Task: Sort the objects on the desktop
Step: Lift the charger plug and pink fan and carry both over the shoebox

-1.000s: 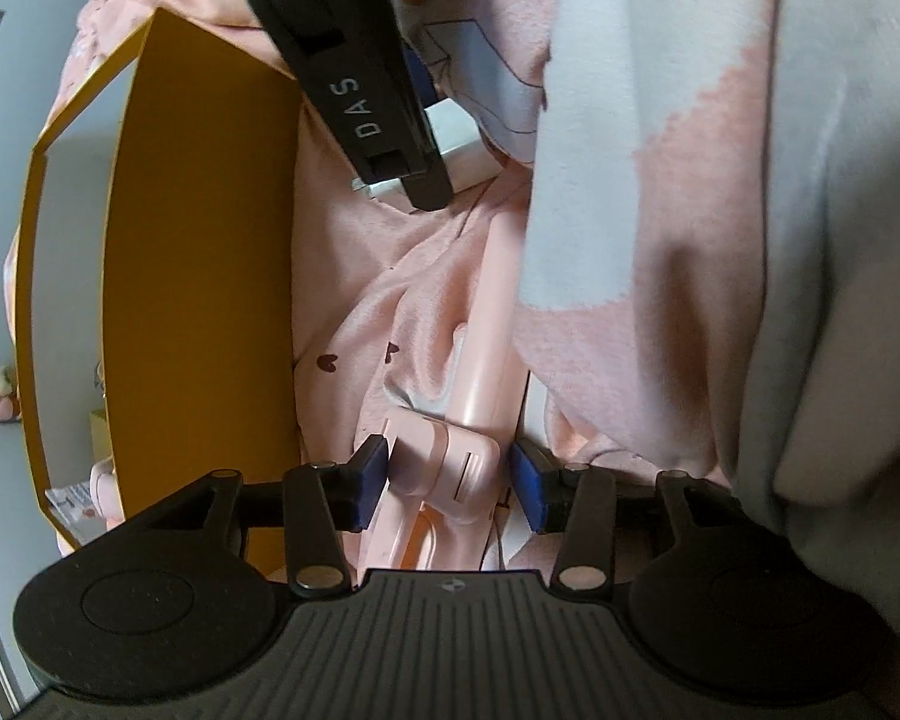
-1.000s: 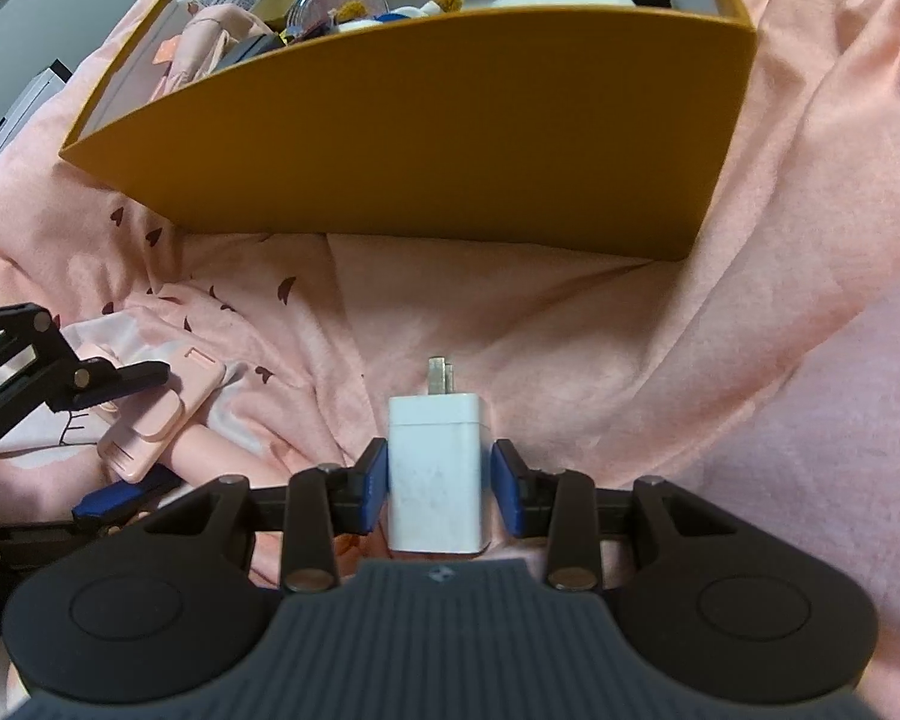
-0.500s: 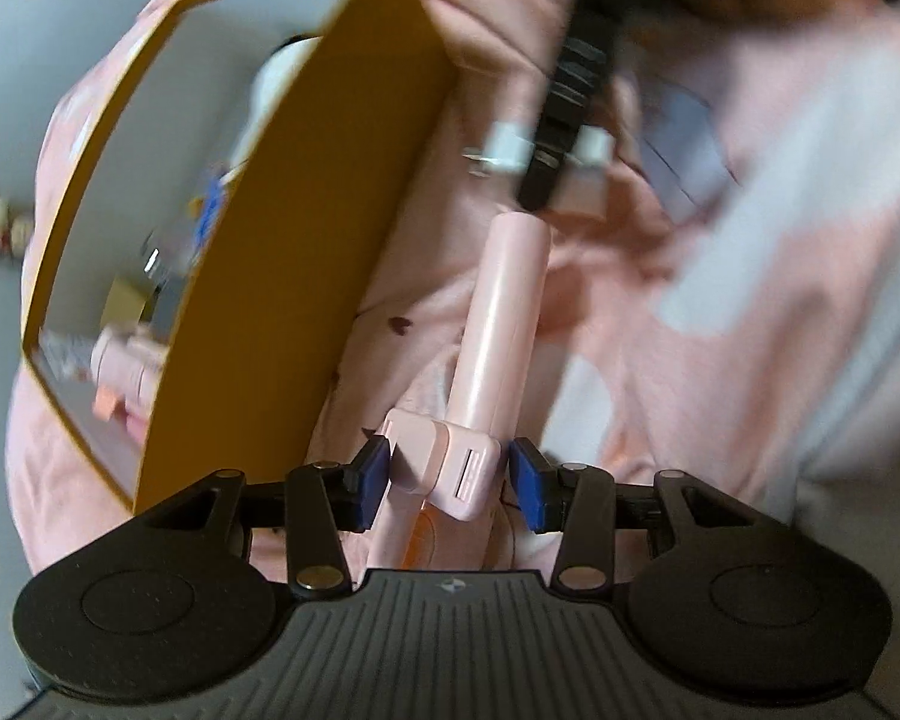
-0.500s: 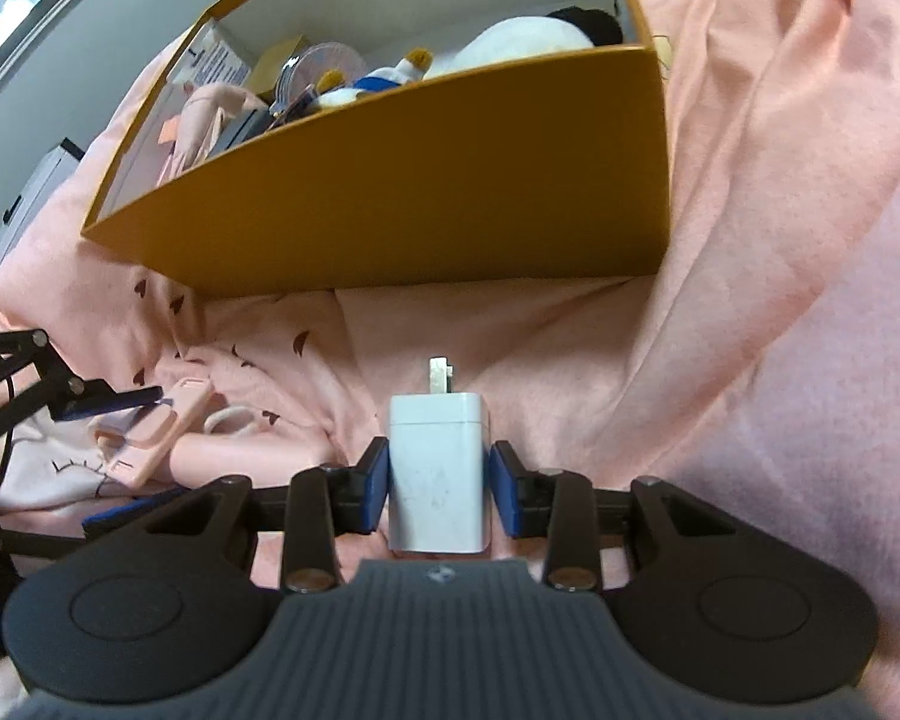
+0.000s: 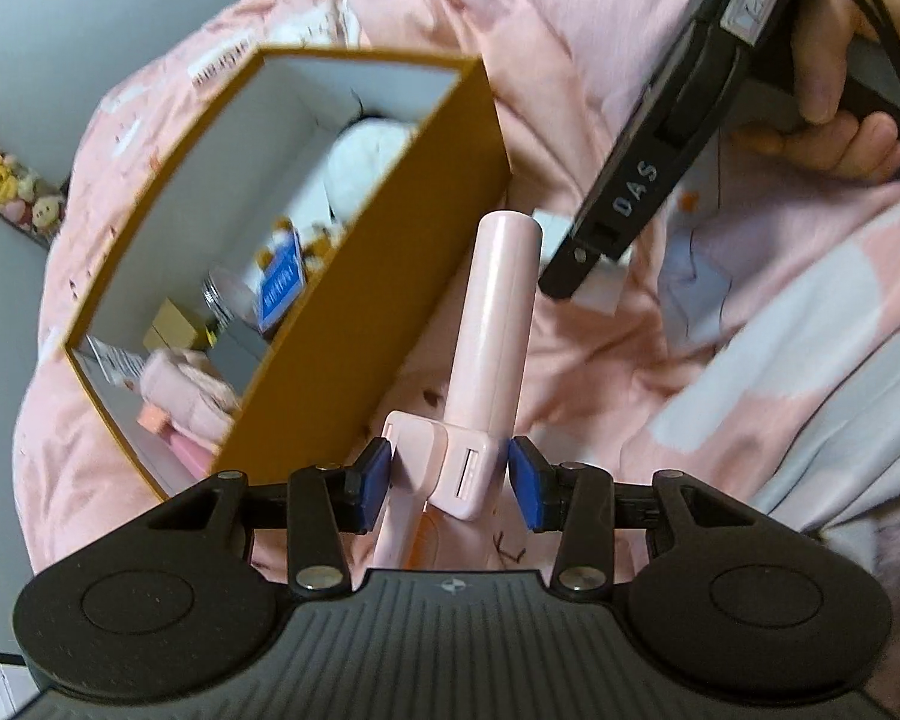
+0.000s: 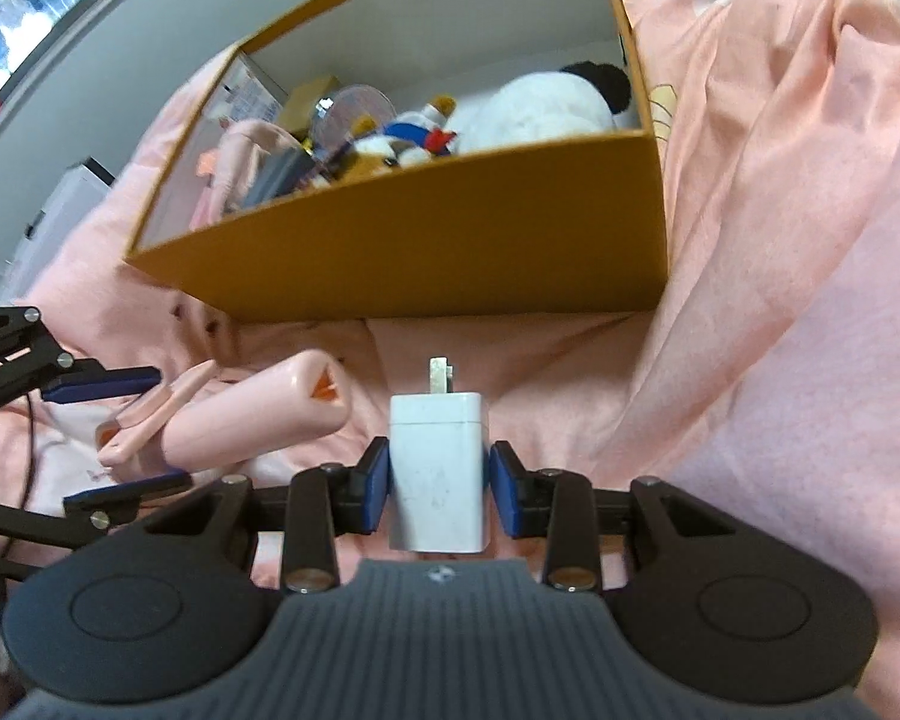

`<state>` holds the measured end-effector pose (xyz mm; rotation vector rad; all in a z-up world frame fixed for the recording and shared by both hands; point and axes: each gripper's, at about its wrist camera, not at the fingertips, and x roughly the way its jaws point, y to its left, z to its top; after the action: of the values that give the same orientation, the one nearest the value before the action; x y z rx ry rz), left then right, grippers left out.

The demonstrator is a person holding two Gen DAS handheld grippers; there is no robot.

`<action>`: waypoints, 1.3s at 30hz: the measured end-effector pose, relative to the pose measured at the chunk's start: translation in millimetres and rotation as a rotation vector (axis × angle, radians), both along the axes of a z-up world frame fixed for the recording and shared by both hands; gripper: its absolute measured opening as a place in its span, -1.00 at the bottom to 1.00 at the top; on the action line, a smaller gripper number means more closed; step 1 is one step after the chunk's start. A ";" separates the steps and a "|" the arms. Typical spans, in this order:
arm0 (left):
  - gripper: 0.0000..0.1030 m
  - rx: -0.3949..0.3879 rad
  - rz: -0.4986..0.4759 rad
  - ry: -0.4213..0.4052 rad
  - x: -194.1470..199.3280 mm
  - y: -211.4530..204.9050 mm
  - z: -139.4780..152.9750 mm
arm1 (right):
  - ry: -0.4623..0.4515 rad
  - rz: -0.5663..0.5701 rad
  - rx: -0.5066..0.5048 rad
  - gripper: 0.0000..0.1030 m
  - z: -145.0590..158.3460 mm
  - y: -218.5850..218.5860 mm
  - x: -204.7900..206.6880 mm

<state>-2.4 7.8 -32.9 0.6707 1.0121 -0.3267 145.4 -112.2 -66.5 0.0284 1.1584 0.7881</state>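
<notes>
**Both claws loaded beside the orange box**

Surface: a pink blanket (image 6: 780, 300), heavily creased, with small dark prints and pale patches, covers everything under the objects. What lies under it cannot be told.

Orange box (image 6: 426, 246): open-topped, white inside, sitting on the blanket. In the right wrist view it lies straight ahead of the right claw; in the left wrist view (image 5: 390, 276) it is to the upper left of the left claw. It already holds a white plush toy (image 6: 534, 108) at one end, then smaller soft toys, a clear round lid, a blue card (image 5: 279, 285) and a pink item at the other end. The exact stacking is blurred.

Left claw (image 5: 448, 478): partly open, blue pads closed on the hinged clip end of a pink tube-shaped device (image 5: 498, 324). The tube points forward along the fingers, next to the near wall of the box, outside it. From the right wrist view the same device (image 6: 252, 420) appears raised off the blanket, its open end showing an orange insert.

Right claw (image 6: 437, 488): narrowly open, pads pressed on both sides of a white charger plug (image 6: 437, 468), metal prongs pointing forward toward the box. The charger is in front of the box wall, not inside.

A hand (image 5: 834, 102) grips the right claw's handle at the upper right of the left wrist view.
</notes>
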 end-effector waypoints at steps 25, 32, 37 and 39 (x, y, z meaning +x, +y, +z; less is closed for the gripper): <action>-0.04 0.295 -0.243 -0.316 78.5 -9.8 48.8 | -0.234 0.075 0.109 -0.27 111.8 -20.8 32.0; -0.04 0.345 -0.261 -0.340 131.5 -4.5 32.2 | -0.284 0.051 0.084 -0.27 113.6 -8.8 65.7; -0.04 0.440 -0.328 -0.380 159.4 -5.2 7.1 | -0.281 0.068 0.062 -0.27 105.0 4.3 84.1; -0.04 0.432 -0.339 -0.368 173.0 -5.6 -2.0 | -0.272 0.077 0.055 -0.27 100.6 9.2 90.1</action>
<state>170.6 2.2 -35.0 1.2514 0.6136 -0.2660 235.6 -103.0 34.0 -0.0762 0.8845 0.8632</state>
